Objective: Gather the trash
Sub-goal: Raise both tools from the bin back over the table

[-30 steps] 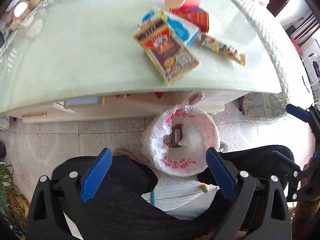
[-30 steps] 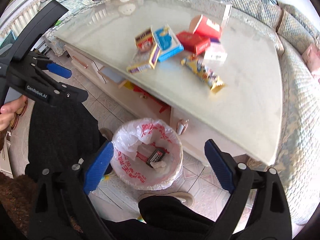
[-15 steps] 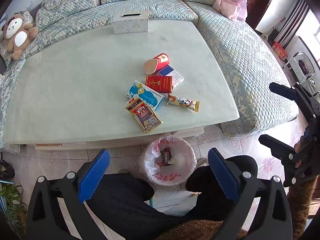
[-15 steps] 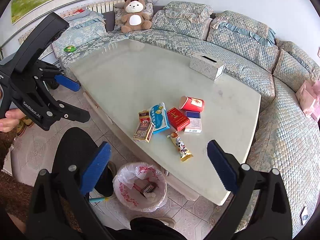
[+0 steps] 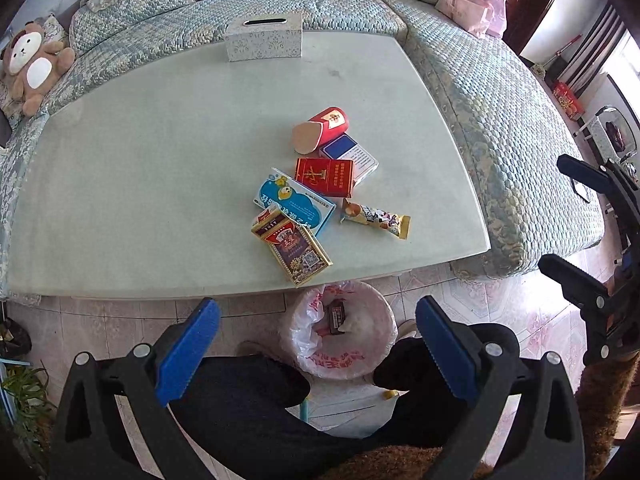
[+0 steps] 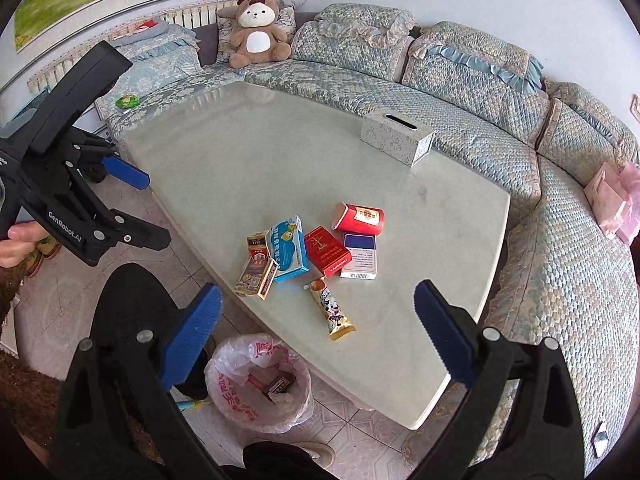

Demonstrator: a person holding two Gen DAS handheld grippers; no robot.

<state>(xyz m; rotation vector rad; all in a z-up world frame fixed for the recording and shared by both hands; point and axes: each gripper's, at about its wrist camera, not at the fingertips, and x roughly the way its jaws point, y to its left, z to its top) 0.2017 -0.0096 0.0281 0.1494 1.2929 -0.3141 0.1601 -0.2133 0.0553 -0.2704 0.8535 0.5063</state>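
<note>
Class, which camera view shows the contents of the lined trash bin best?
The left wrist view: it looks almost straight down into the trash bin, showing a dark packet and something white inside. The right wrist view sees the bin at a slant, low in the picture.

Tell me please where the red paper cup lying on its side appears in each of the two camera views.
Left wrist view: the red paper cup lies right of centre on the table, at the far end of the litter cluster, above the blue-and-white box.
Right wrist view: the cup lies at centre, again just beyond that box.
Shared landmark: the tissue box at the table's far edge.
</note>
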